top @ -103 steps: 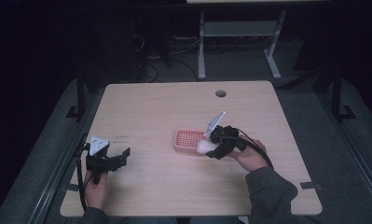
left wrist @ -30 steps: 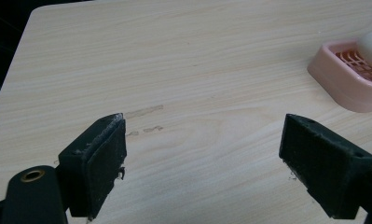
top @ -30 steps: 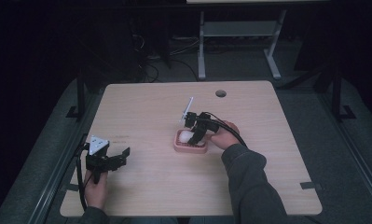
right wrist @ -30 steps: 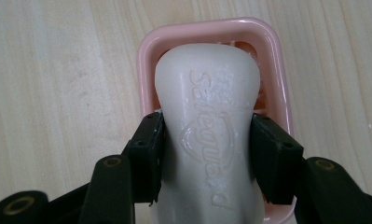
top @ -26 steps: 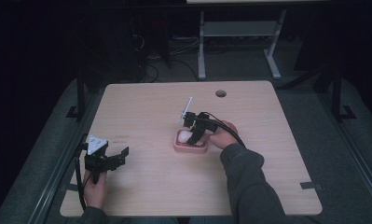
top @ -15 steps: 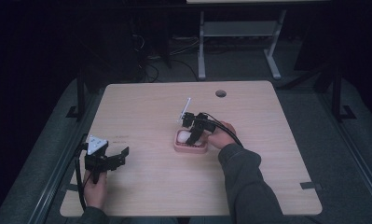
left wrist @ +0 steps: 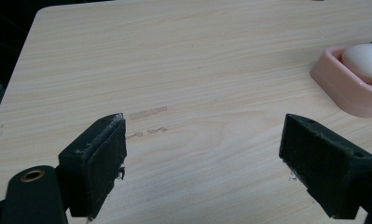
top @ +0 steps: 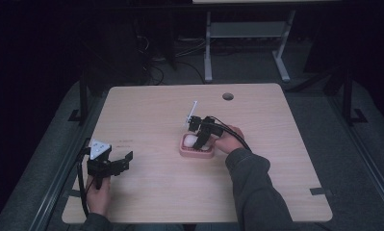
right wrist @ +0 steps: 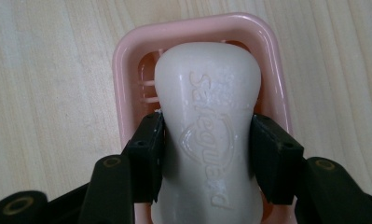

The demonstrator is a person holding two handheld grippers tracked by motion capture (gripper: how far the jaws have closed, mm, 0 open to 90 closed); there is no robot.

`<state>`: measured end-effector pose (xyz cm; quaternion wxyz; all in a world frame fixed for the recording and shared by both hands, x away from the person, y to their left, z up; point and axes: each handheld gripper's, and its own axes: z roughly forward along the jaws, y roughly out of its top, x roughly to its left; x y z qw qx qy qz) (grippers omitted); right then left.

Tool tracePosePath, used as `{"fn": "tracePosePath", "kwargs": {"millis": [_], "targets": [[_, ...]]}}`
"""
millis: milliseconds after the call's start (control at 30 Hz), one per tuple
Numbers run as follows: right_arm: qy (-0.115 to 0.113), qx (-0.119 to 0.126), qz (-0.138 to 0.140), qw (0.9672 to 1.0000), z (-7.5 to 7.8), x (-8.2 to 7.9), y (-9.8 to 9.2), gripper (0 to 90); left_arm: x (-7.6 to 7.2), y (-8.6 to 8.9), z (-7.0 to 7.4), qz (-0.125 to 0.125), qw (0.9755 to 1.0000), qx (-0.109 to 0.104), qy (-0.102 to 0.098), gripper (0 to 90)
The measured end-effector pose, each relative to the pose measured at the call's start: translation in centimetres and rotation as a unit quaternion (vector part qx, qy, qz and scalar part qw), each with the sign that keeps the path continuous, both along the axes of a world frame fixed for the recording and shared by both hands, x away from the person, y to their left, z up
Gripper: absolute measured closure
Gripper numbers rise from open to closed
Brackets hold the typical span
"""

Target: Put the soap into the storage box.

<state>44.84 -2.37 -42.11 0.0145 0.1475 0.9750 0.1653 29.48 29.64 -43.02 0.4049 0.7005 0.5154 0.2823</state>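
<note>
Since the earlier frame the right tongs (right wrist: 206,154) have carried the soap bar (right wrist: 207,135) left over the pink soap dish (right wrist: 123,70) mid-bench, still clamping its waist, long axis along the dish. The left tongs (left wrist: 216,163) idle, released, near left.

table (top: 276,183): light wood, round hole (top: 227,96) at far edge | floor: cables (top: 156,72)

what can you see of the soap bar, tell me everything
The soap bar is off-white, smooth and waxy-looking, rounded with a narrowed waist, and has raised lettering and a shield emblem moulded on its top. It lies flat, lengthwise, in the pink soap dish near the middle of the table. The right gripper is clamped on its waist, one black pad pressed on each side.
</note>
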Motion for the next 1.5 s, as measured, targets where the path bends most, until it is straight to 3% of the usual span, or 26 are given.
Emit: {"fn": "tracePosePath", "kwargs": {"millis": [433,767,1500], "targets": [[-0.003,0.005,0.000,1.0000,0.3,-0.1,-0.1,47.5,0.0,-0.2,0.0,-0.002,1.0000,0.001,0.000,14.3],[-0.007,0.019,-0.002,0.9998,1.0,-0.5,-0.2,41.9,0.0,-0.2,0.0,-0.002,1.0000,0.001,0.000,14.3],[-0.017,0.047,-0.025,0.9984,2.3,-1.5,-2.2,33.3,-0.1,-0.2,0.0,-0.003,1.0000,0.004,-0.001,14.3]]}}
